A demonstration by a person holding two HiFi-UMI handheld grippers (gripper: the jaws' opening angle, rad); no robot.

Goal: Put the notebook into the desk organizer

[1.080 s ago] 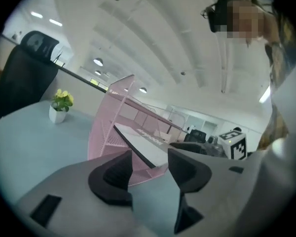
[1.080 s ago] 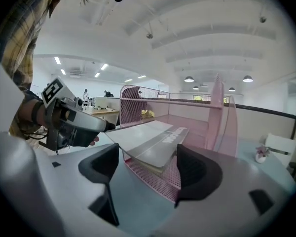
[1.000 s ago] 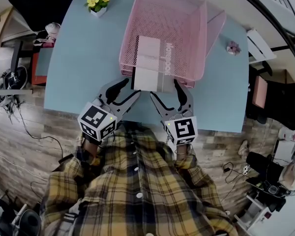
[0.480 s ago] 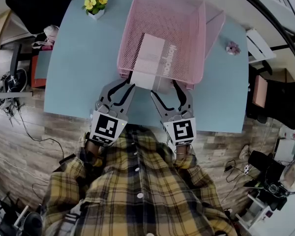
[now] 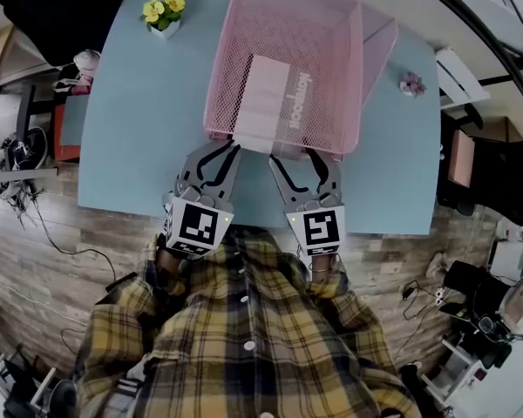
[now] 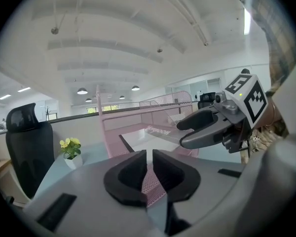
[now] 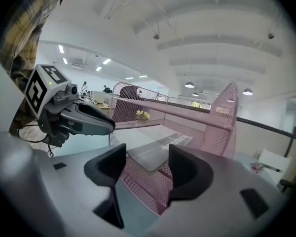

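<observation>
The pink mesh organizer (image 5: pixel 331 68) stands on the blue table, with the white notebook (image 5: pixel 266 98) lying flat in it, its near end at the low front wall. My left gripper (image 5: pixel 228 148) sits at that wall by the notebook's near left corner. Its jaws have just been closing and now stand almost together, with nothing between them; only mesh shows through the slit (image 6: pixel 149 154). My right gripper (image 5: pixel 296 158) is at the near right corner. Its jaws have been closing a little but stay open (image 7: pixel 147 154), with the notebook (image 7: pixel 155 144) beyond them, untouched.
A small pot of yellow flowers (image 5: pixel 161 11) stands at the table's far left, and a small pink object (image 5: pixel 411 83) lies right of the organizer. The table's near edge (image 5: pixel 122 200) runs just under both grippers. A black chair (image 6: pixel 27 142) stands to the left.
The left gripper rolled until its marker cube faces up, and its jaws closed from wide open. The notebook slid further into the organizer. The right jaws narrowed slightly.
</observation>
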